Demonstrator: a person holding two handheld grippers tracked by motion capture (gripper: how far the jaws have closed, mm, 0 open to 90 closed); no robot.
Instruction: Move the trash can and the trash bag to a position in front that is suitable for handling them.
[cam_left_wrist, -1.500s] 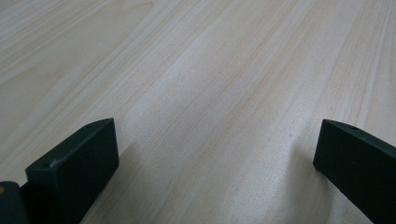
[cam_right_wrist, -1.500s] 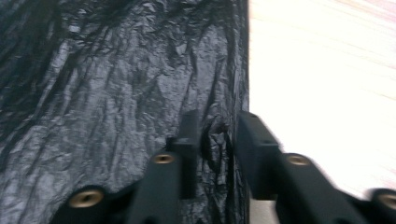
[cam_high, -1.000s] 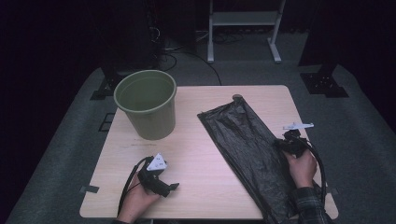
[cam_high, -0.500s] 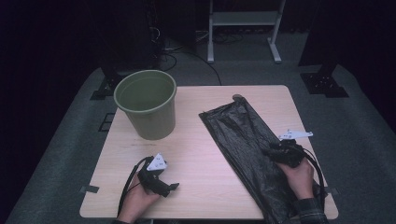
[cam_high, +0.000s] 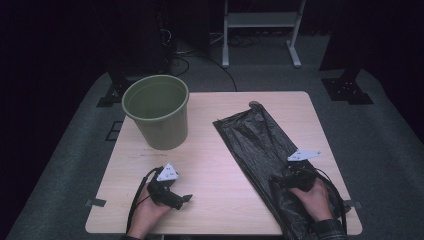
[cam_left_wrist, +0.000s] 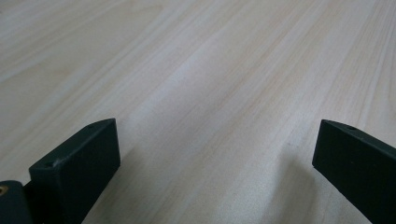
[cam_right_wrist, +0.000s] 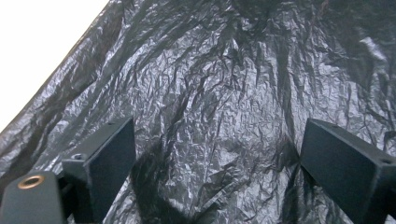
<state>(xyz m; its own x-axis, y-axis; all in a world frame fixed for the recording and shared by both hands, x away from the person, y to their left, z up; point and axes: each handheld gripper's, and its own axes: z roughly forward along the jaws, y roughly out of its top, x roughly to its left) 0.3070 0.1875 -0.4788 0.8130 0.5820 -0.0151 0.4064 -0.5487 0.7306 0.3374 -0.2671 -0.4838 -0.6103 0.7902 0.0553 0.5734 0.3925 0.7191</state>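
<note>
My left gripper (cam_high: 186, 198) rests low, jaws wide apart; my right gripper (cam_high: 274, 180) has just been opening, nothing pinched.

Crinkled glossy black plastic bag (cam_right_wrist: 224, 107) on smooth, matt pale wood table (cam_left_wrist: 210, 70).

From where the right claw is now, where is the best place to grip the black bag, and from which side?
Probably the bag's long left edge, approached from the bare table side. The bag lies flat and crinkled, so only an edge or raised fold gives the open right claw something to pinch.
</note>
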